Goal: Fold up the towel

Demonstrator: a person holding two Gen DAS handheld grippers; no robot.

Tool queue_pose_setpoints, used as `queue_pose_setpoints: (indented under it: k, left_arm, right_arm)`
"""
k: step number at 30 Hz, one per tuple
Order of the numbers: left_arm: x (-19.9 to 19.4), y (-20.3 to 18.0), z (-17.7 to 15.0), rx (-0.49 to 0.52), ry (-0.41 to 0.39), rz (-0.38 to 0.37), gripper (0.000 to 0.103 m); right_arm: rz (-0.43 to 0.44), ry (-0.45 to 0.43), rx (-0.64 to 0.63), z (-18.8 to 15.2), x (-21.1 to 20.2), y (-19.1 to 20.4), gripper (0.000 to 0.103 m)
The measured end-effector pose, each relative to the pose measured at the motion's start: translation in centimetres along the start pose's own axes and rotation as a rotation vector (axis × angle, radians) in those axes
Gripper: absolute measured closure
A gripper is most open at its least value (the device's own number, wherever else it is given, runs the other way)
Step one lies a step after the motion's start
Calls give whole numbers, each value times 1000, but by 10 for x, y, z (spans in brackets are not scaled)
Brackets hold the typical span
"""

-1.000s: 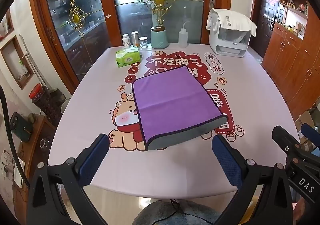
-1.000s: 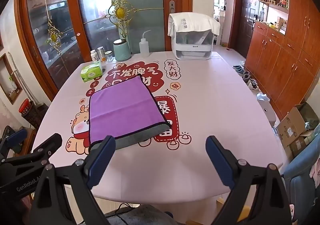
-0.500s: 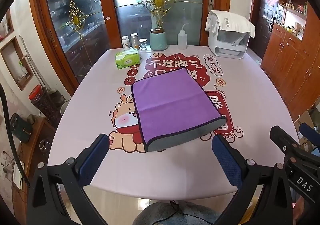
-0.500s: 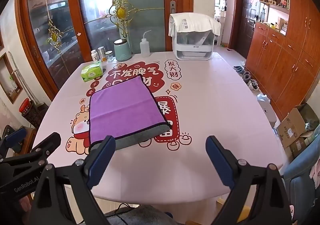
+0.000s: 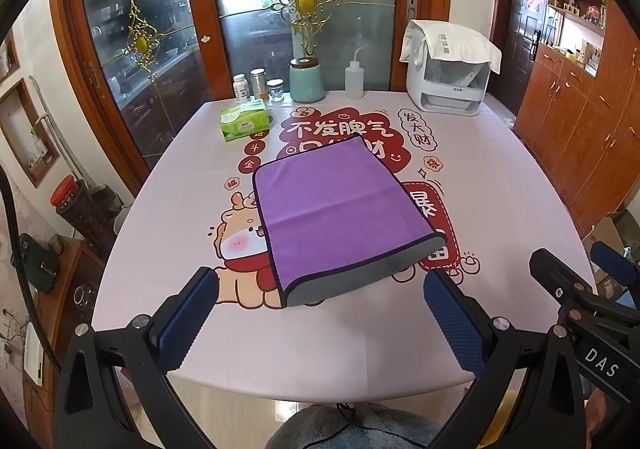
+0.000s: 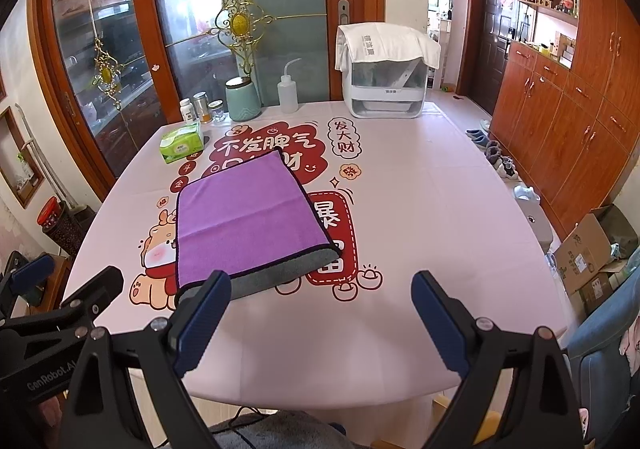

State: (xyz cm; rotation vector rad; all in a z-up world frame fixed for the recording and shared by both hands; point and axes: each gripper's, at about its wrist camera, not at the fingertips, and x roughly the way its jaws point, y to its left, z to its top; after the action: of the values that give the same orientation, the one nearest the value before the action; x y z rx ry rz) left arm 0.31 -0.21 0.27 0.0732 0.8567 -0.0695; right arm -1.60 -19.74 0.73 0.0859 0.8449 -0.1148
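A purple towel (image 5: 332, 209) with a grey underside lies folded flat on the printed table cover (image 5: 160, 233), its grey layer showing along the near edge. It also shows in the right wrist view (image 6: 248, 221). My left gripper (image 5: 320, 319) is open and empty, held back over the table's near edge, short of the towel. My right gripper (image 6: 320, 319) is open and empty, near the front edge and to the right of the towel's near corner. The right gripper's body (image 5: 584, 289) shows at the right of the left wrist view.
A green tissue pack (image 5: 244, 123), small jars (image 5: 258, 83), a teal canister (image 5: 306, 79) and a squeeze bottle (image 5: 354, 77) stand at the table's back. A white appliance (image 5: 448, 69) under a cloth is at the back right. Wooden cabinets (image 6: 560, 121) line the right wall.
Both grippers stay open and almost still; the view has shifted only slightly. The towel has not moved.
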Motion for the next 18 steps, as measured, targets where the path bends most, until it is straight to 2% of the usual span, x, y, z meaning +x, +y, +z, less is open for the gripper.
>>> queue_pose_setpoints:
  k: [18]
  left_arm:
    - [4,0,2,0,17,-1,1]
  right_arm:
    - [1,2,-1,0,2,0,10]
